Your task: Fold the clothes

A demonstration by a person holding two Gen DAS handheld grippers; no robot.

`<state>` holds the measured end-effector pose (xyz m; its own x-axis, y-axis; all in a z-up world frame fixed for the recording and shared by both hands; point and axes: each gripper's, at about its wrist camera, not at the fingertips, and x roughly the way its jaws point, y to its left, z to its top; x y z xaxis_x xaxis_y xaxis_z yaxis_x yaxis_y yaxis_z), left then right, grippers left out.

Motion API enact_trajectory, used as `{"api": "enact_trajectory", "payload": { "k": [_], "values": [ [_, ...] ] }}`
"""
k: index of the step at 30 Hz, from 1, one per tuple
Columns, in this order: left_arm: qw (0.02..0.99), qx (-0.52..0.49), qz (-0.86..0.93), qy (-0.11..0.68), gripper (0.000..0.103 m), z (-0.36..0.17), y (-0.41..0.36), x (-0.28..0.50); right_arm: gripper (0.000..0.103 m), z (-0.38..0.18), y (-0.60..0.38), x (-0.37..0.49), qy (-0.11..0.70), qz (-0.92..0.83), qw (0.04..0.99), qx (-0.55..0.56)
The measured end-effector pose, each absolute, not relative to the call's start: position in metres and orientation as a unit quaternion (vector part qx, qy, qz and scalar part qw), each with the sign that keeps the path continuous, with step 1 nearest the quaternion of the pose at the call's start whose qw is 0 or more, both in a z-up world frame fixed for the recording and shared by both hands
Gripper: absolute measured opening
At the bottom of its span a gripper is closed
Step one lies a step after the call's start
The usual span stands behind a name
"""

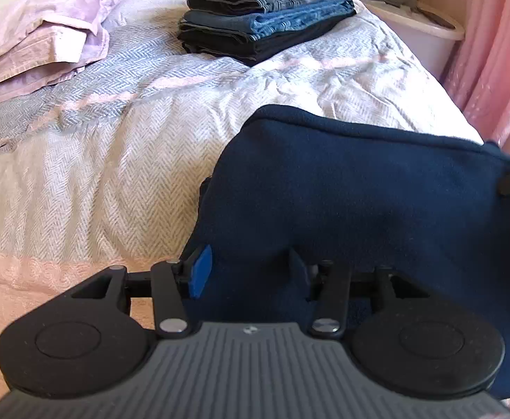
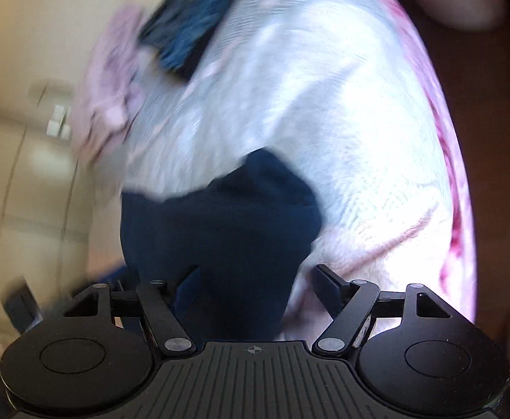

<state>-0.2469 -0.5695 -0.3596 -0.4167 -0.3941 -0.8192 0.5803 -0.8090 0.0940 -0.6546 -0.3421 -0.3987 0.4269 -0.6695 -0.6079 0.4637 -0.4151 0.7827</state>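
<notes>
Showing folded jeans stack (image 1: 267, 14) sharply: left view; right blurs.

Left gripper (image 1: 251, 272) jaws spread wide; right gripper (image 2: 255, 279) jaws spread wide.

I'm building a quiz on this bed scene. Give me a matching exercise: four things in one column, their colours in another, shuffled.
Things:
1. fleece garment
2. folded stack
3. crumpled bedding
4. curtain

Colours:
A. lilac
B. navy blue
C. pink
D. blue denim among dark layers

Pairs: 1-B, 2-D, 3-A, 4-C
</notes>
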Motion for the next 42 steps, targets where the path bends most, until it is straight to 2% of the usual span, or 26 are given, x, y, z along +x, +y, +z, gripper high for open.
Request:
{"api": "enact_trajectory", "payload": {
  "k": [1,2,3,8,11,13,15,16,22,25,30,35,36,37,38,39,42],
  "values": [
    [0.294,0.452,-0.835,0.109,0.045,-0.355,-0.569,-0.246,0.033,-0.398,-0.347,-0.662,-0.087,-0.527,0.526,0.662],
    [0.297,0.449,-0.835,0.116,0.044,-0.351,-0.568,-0.245,0.031,-0.398,-0.353,-0.67,-0.094,-0.524,0.517,0.67],
    [0.299,0.447,-0.835,0.123,0.043,-0.347,-0.567,-0.244,0.024,-0.395,-0.359,-0.678,-0.095,-0.521,0.513,0.676],
    [0.272,0.445,-0.843,0.132,0.043,-0.334,-0.547,-0.252,0.021,-0.337,-0.428,-0.73,-0.005,-0.527,0.592,0.61],
    [0.278,0.453,-0.839,0.116,0.045,-0.346,-0.543,-0.264,0.021,-0.339,-0.476,-0.748,0.051,-0.519,0.611,0.595],
    [0.28,0.45,-0.839,0.125,0.048,-0.351,-0.548,-0.266,0.026,-0.348,-0.484,-0.748,0.083,-0.519,0.609,0.594],
    [0.277,0.451,-0.838,0.132,0.05,-0.354,-0.555,-0.268,0.049,-0.349,-0.479,-0.747,0.103,-0.533,0.605,0.582],
    [0.275,0.452,-0.838,0.135,0.05,-0.353,-0.557,-0.267,0.056,-0.344,-0.47,-0.745,0.11,-0.549,0.607,0.564],
    [0.28,0.434,-0.846,0.136,0.046,-0.332,-0.554,-0.241,0.057,-0.308,-0.4,-0.699,0.168,-0.599,0.626,0.471],
    [0.287,0.428,-0.853,0.08,0.047,-0.319,-0.536,-0.221,0.057,-0.297,-0.369,-0.643,0.233,-0.579,0.67,0.402],
    [0.225,0.461,-0.852,-0.104,0.05,-0.328,-0.48,-0.218,0.059,-0.312,-0.335,-0.547,0.367,-0.515,0.727,0.267],
    [0.161,0.47,-0.826,-0.267,0.049,-0.356,-0.441,-0.228,0.059,-0.337,-0.341,-0.502,0.421,-0.495,0.734,0.199],
    [0.155,0.473,-0.819,-0.286,0.043,-0.363,-0.44,-0.232,0.057,-0.342,-0.345,-0.498,0.429,-0.495,0.732,0.19],
    [0.154,0.476,-0.812,-0.299,0.023,-0.37,-0.441,-0.234,0.053,-0.348,-0.349,-0.494,0.437,-0.494,0.73,0.18],
    [0.156,0.481,-0.804,-0.312,0.018,-0.374,-0.443,-0.239,0.03,-0.353,-0.353,-0.49,0.445,-0.493,0.728,0.171],
    [0.156,0.479,-0.803,-0.319,0.017,-0.373,-0.446,-0.241,0.018,-0.359,-0.357,-0.486,0.454,-0.492,0.725,0.162],
    [0.158,0.464,-0.804,-0.336,0.018,-0.367,-0.45,-0.247,0.017,-0.354,-0.363,-0.499,0.437,-0.518,0.717,0.16]
  ]
}}
